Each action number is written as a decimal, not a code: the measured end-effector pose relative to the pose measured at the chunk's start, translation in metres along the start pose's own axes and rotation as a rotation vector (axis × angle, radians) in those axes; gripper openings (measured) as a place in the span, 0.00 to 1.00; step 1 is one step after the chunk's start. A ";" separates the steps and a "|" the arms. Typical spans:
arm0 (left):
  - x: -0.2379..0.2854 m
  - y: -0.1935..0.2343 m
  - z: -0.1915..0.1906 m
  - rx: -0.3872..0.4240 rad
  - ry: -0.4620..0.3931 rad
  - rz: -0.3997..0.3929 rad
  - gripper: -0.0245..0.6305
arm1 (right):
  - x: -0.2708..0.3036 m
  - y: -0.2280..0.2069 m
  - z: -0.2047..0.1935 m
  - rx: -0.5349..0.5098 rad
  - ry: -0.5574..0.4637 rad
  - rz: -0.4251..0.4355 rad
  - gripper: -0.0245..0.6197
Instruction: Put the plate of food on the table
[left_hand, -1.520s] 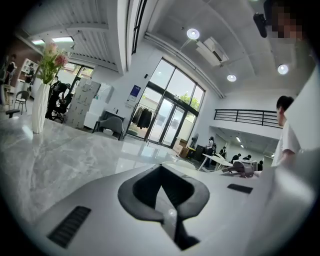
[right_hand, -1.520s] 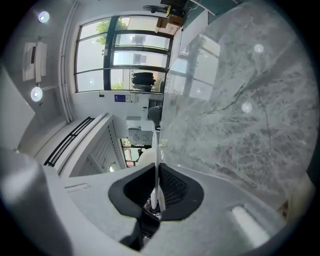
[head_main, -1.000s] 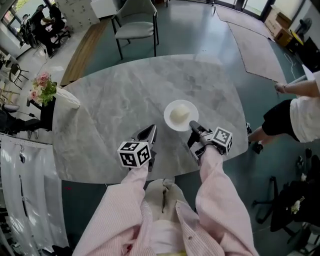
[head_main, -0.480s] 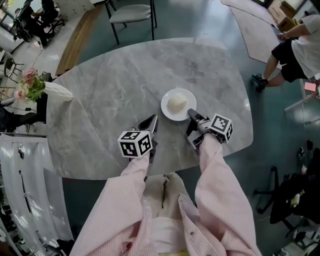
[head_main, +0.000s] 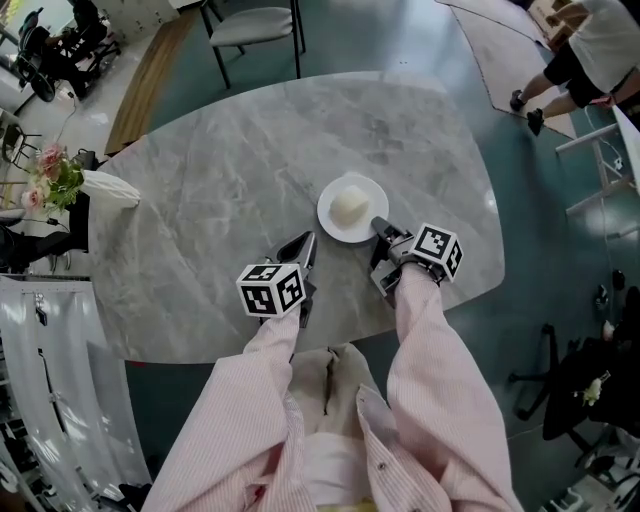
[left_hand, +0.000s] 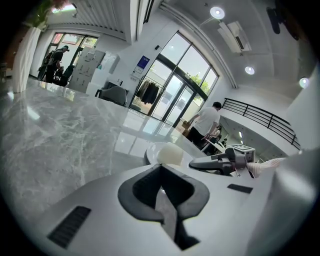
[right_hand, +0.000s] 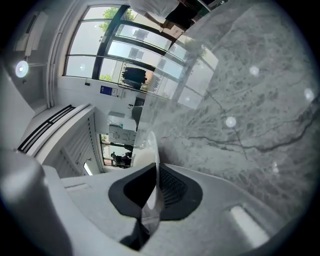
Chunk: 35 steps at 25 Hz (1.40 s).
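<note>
1. Right gripper (head_main: 381, 229): clenched on the near rim of the plate (head_main: 329, 214). The right gripper view shows the thin white rim running edge-on between the two pads.
2. Left gripper (head_main: 304, 248): jaws closed together on nothing. It is held low over the table (head_main: 220, 190), just left of the plate and apart from it.
3. Key relation: the plate lies straight ahead of the right gripper, out along its jaw line and toward the table's middle. It is round, so it has no long axis to line up. The right hand is the nearer one and the only one in contact.
4. Plate position: well inside the near edge and level. From the left gripper view its base sits at or just above the marble. I cannot tell whether it touches.
5. Condition: small white plate, clean rim, carrying one pale rounded mound of food (head_main: 350, 204) at its centre. No spill visible.
6. Judgement: placement looks nearly complete. What remains is confirming it is set down, then letting go.
</note>
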<state>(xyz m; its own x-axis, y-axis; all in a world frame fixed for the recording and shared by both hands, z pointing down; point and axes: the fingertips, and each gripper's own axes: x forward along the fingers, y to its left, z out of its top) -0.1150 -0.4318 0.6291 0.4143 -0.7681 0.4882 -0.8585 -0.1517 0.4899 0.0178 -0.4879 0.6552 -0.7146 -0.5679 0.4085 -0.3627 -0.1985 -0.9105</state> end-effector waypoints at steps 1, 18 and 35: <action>0.000 -0.001 0.000 -0.001 0.001 -0.001 0.03 | 0.000 0.000 0.000 -0.003 0.001 -0.009 0.06; -0.003 0.000 -0.001 -0.002 0.011 -0.005 0.03 | 0.002 -0.010 0.000 -0.316 0.045 -0.263 0.13; -0.020 -0.013 0.004 0.018 -0.019 -0.037 0.03 | -0.031 0.001 0.004 -0.529 0.001 -0.304 0.16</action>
<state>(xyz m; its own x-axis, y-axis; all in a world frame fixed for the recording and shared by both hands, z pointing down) -0.1131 -0.4167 0.6100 0.4406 -0.7732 0.4561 -0.8478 -0.1914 0.4945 0.0426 -0.4737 0.6413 -0.5325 -0.5476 0.6455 -0.7985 0.0719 -0.5977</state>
